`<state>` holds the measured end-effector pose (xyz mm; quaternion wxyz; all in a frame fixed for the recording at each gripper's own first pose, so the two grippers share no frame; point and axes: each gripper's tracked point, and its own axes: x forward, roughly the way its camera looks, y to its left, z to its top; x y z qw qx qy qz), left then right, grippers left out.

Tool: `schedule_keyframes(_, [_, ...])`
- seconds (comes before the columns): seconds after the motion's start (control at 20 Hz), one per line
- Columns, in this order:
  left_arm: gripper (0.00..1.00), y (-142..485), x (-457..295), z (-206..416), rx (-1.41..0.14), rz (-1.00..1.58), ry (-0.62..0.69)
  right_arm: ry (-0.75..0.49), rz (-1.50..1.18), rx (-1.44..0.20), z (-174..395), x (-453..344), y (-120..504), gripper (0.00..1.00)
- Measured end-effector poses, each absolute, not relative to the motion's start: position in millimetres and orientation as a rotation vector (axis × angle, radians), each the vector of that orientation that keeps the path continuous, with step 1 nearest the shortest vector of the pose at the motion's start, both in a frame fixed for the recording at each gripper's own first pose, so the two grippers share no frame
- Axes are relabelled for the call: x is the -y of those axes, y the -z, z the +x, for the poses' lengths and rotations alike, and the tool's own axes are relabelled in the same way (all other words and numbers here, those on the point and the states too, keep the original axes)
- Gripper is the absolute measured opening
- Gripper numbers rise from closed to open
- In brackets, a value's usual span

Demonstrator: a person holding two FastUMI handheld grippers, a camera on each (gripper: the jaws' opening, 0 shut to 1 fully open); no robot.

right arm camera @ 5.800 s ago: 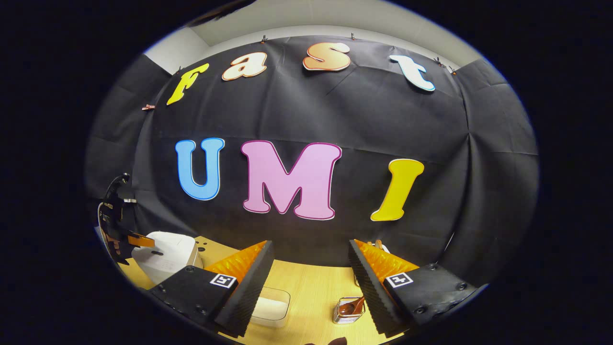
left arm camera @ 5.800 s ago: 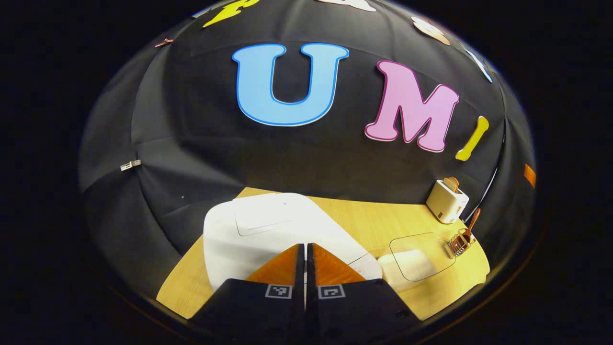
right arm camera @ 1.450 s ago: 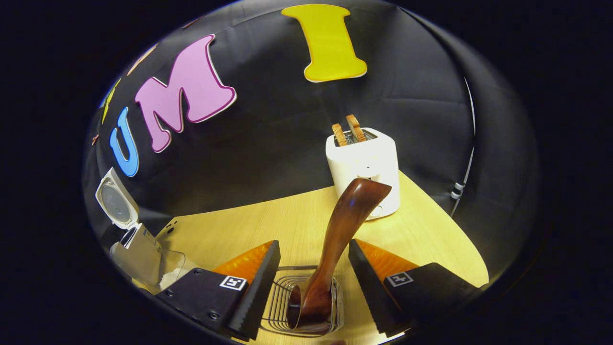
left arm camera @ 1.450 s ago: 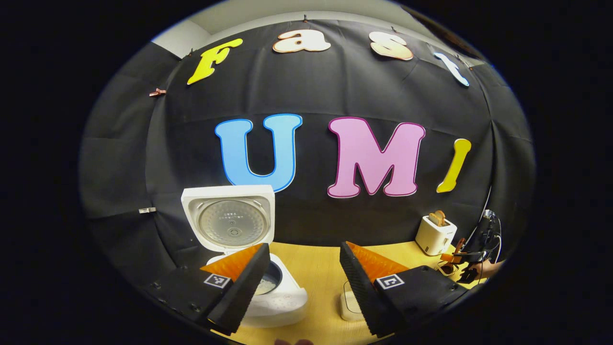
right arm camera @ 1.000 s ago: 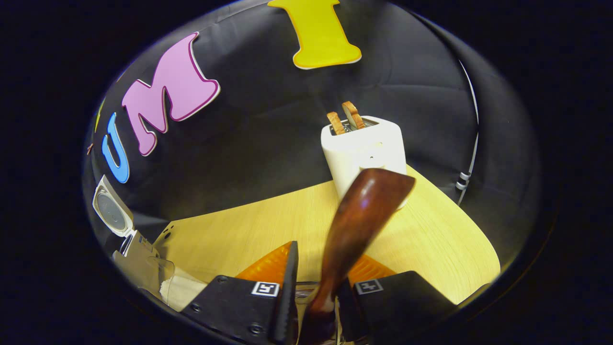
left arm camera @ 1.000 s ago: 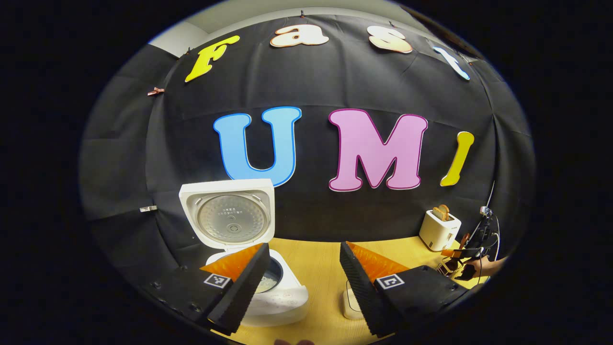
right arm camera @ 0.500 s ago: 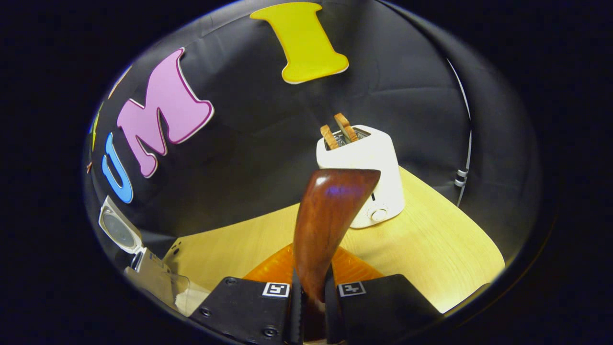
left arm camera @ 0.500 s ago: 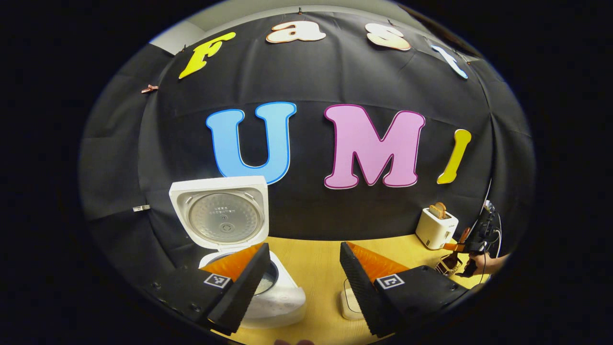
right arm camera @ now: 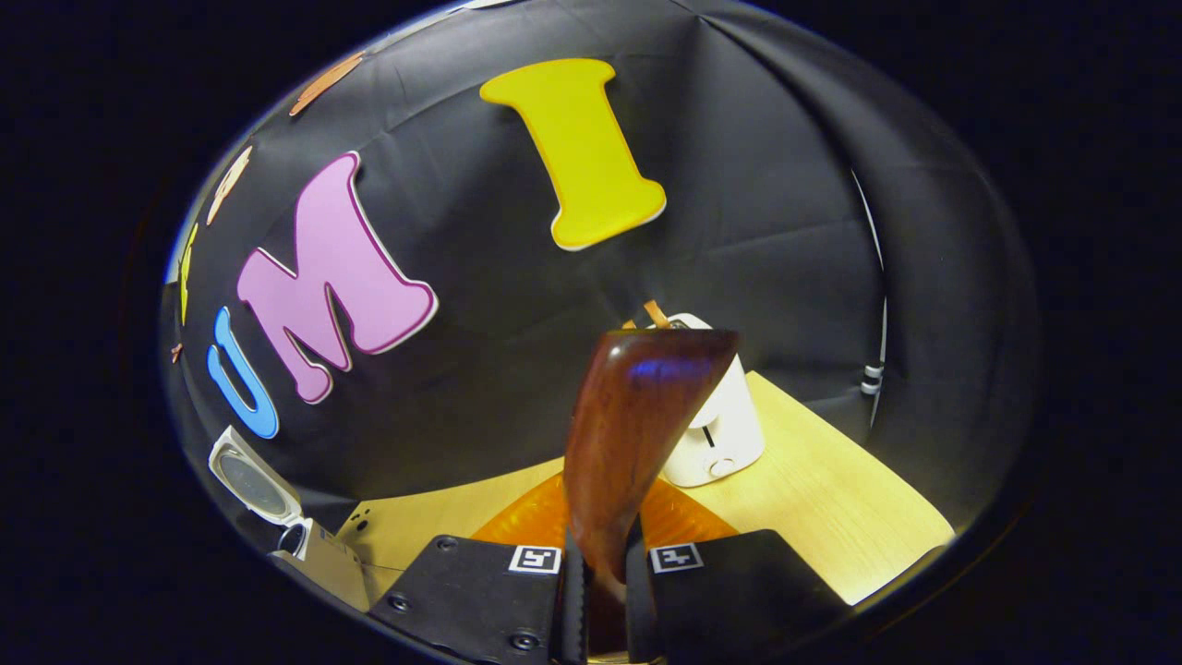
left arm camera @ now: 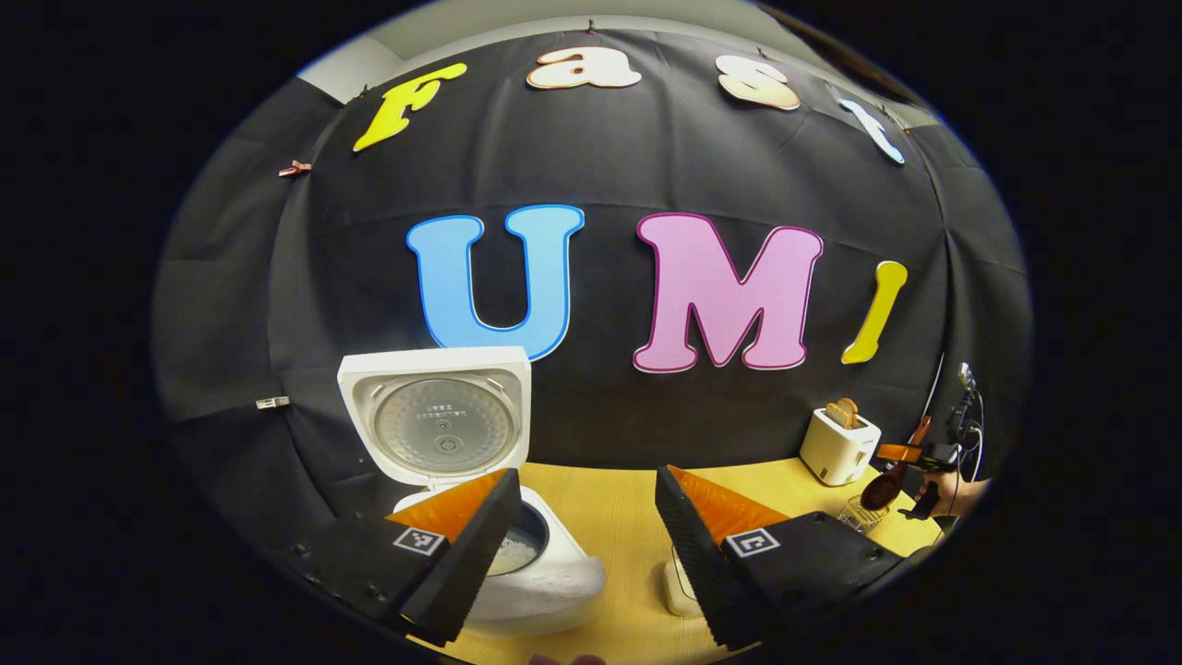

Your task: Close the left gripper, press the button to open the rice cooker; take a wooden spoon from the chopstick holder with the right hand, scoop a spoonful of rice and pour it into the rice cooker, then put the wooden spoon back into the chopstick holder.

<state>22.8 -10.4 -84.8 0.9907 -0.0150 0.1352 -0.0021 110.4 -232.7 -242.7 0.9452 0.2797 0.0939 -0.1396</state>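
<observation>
Nearest to me in the left gripper view, my left gripper [left arm camera: 584,517] hangs released above the near edge of the wooden table [left arm camera: 614,503], its fingers spread wide with nothing between them. Just past the left finger sits the white rice cooker [left arm camera: 536,577], its lid [left arm camera: 436,416] standing upright and open at the back, the inner pot [left arm camera: 515,545] showing behind the fingertip with something pale at its bottom. Between the fingers, close to the right one, I see part of a small pale container [left arm camera: 679,591] on the table; what it holds I cannot tell.

Farther off to the right in that view, the wire chopstick holder [left arm camera: 861,513] stands near the table's right edge. Above it, clear of the rim, the wooden spoon [left arm camera: 891,476] hangs bowl down in the right gripper [left arm camera: 914,454], with a hand [left arm camera: 960,494] behind it. The white toaster [left arm camera: 838,446] with bread in its slots stands beyond, close to the black cloth wall.

In the right gripper view, my right gripper [right arm camera: 600,563] is clenched on the wooden spoon's [right arm camera: 633,434] handle, both fingers pressing it, the broad end rising toward the toaster [right arm camera: 720,425]. Far left there, the rice cooker [right arm camera: 277,517] shows small, lid up.
</observation>
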Motion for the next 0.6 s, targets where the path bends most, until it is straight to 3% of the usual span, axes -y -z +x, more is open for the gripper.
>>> schedule_keyframes(0.35, [0.95,77.9,-25.1,9.1,-0.241,-0.057,0.010,0.128,0.529,-0.109,113.7,144.1,163.2,0.20])
schedule_keyframes(0.6, [0.95,77.6,-56.8,-2.6,-0.230,-0.062,0.006,0.000,0.488,-0.108,124.8,46.9,144.5,0.20])
